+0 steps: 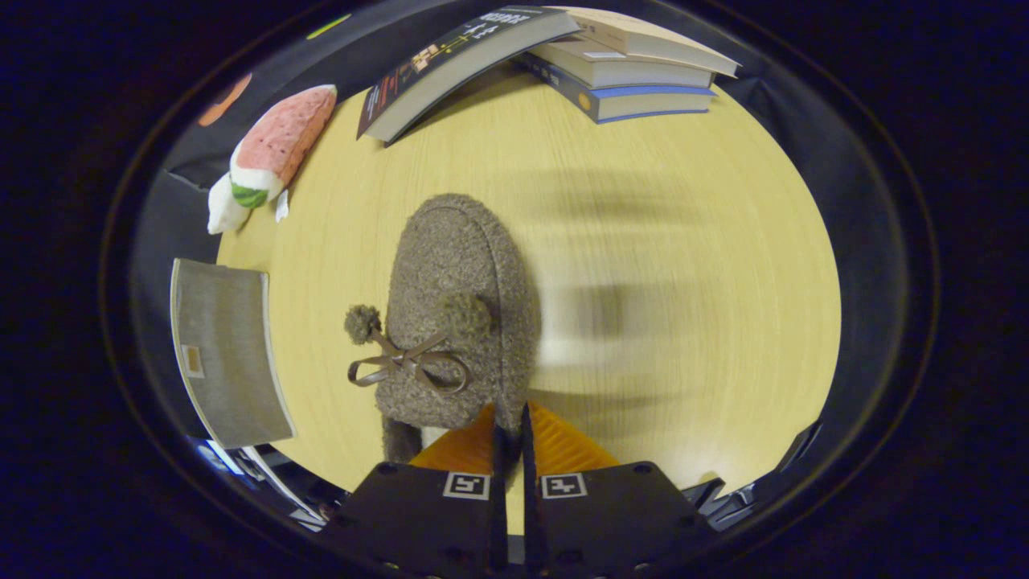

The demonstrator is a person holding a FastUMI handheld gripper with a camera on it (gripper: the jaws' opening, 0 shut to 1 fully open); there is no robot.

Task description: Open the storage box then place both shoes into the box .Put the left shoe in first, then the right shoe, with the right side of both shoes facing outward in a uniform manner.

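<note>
Between the nearly closed fingers (pixel 509 438), the heel rim of a fuzzy brown slipper (pixel 460 314) is being pinched, toe hanging over the table (pixel 683 241); such a thin grip risks slipping.

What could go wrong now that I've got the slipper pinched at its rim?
1. The gripper seems shut on only a thin edge of the fuzzy slipper; it may slip or sag.
2. The dangling bow and pompoms could snag.
3. The grey storage box sits well off to the side, so the carry is long.
</note>
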